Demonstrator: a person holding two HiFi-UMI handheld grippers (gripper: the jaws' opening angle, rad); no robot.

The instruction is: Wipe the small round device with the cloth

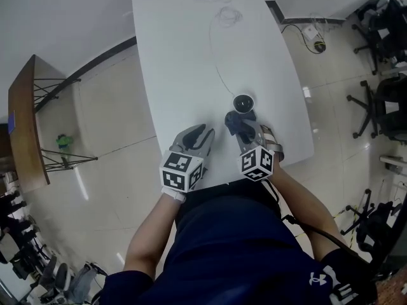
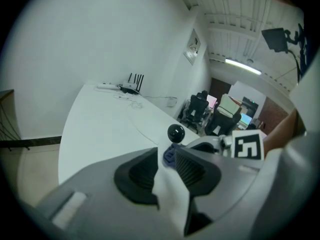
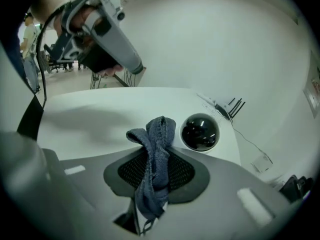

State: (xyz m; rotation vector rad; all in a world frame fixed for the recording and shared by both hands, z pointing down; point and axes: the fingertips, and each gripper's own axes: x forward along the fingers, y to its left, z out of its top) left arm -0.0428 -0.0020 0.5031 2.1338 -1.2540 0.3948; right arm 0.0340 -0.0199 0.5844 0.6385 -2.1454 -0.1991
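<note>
Overhead, the small round glossy black dome device [image 1: 243, 102] sat on the long white table [image 1: 184, 62], the bunched dark-blue fabric cloth [image 1: 239, 122] just beside it. The left gripper [image 2: 167, 156] view showed its jaws slightly apart and empty, short of the device. The right gripper [image 3: 156, 156] view showed its jaws pinching the cloth beside the device; light sweeps over the dome seemed best.

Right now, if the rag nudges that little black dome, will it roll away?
Probably not: the small round device seems to rest flat on the table, so it would likelier slide. Its glossy dome looks slippery, and the thin cable running from it may tug back. The cloth folds limply in the right tongs, so its push should be soft.
</note>
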